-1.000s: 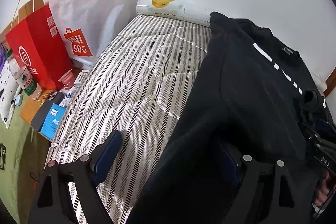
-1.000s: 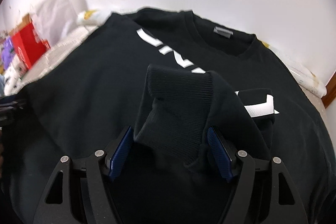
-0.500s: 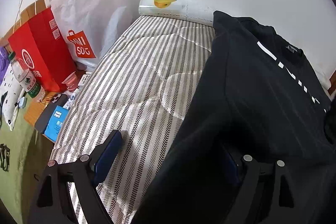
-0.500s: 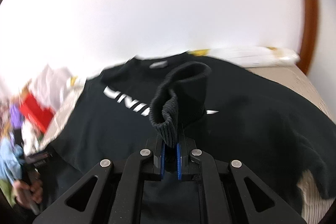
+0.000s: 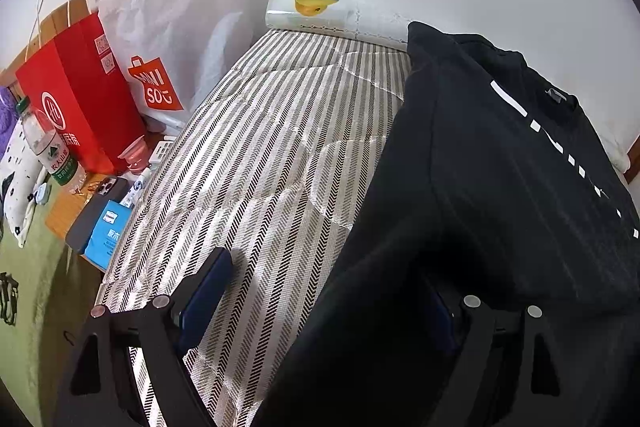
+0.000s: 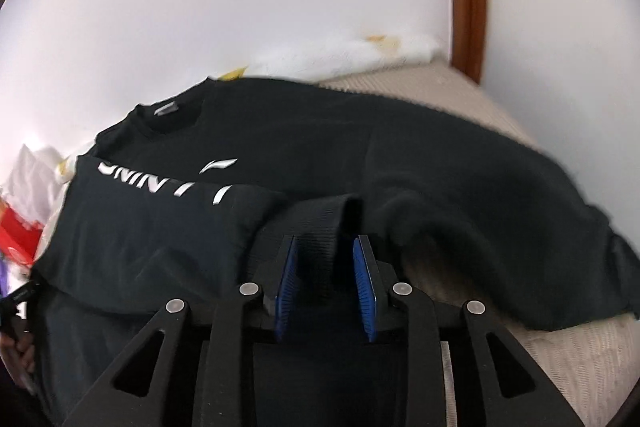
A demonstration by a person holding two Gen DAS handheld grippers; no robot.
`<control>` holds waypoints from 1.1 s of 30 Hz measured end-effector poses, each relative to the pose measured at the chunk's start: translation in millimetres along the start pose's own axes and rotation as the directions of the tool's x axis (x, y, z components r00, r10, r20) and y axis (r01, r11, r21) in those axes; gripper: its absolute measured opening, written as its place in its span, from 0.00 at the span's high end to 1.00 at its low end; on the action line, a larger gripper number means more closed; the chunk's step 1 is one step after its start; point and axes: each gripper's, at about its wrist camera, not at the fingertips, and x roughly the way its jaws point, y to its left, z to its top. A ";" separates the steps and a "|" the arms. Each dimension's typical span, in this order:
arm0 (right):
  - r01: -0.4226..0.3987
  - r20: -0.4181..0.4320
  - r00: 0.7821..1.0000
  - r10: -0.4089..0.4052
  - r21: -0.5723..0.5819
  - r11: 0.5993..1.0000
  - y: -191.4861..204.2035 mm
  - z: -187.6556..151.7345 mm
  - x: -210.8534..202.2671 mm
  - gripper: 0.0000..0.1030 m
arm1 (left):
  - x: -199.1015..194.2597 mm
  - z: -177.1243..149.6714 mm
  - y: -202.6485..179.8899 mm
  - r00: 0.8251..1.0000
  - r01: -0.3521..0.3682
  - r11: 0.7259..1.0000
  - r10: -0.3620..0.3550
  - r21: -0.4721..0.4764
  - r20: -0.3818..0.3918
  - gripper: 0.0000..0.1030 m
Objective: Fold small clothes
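A black sweatshirt [image 6: 400,163] lies spread face up on the striped bed [image 5: 260,155], its neck with a grey label toward the wall. White lettering runs across the chest. One side is folded in over the body, and the ribbed cuff [image 6: 320,223] of a sleeve lies doubled on the front.

"miniso" on the white plastic bag [image 5: 168,27]; white lettering on the black sweatshirt [image 6: 280,179] is unreadable.
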 end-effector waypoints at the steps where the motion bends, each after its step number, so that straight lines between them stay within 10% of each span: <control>1: -0.004 0.017 1.000 0.004 -0.002 1.000 1.2 1.6 -3.9 0.71 | 0.0 -0.1 -0.1 1.000 -0.001 1.000 0.001 0.001 0.000 0.17; 6: -0.016 0.106 0.994 0.029 -0.129 0.992 41.6 9.6 -8.4 0.65 | -0.9 -0.4 0.7 1.000 0.006 1.000 -0.006 0.002 0.004 0.17; 15: 0.016 -0.049 0.998 -0.029 -0.241 0.970 74.1 -24.5 61.5 0.68 | -1.5 -0.8 -3.4 1.000 0.007 1.000 -0.008 0.020 0.010 0.17; 33: -0.078 -0.004 0.997 0.079 -0.211 0.974 71.7 1.5 -12.7 0.51 | -11.4 -1.4 -6.9 0.998 0.031 0.999 -0.033 0.041 0.052 0.18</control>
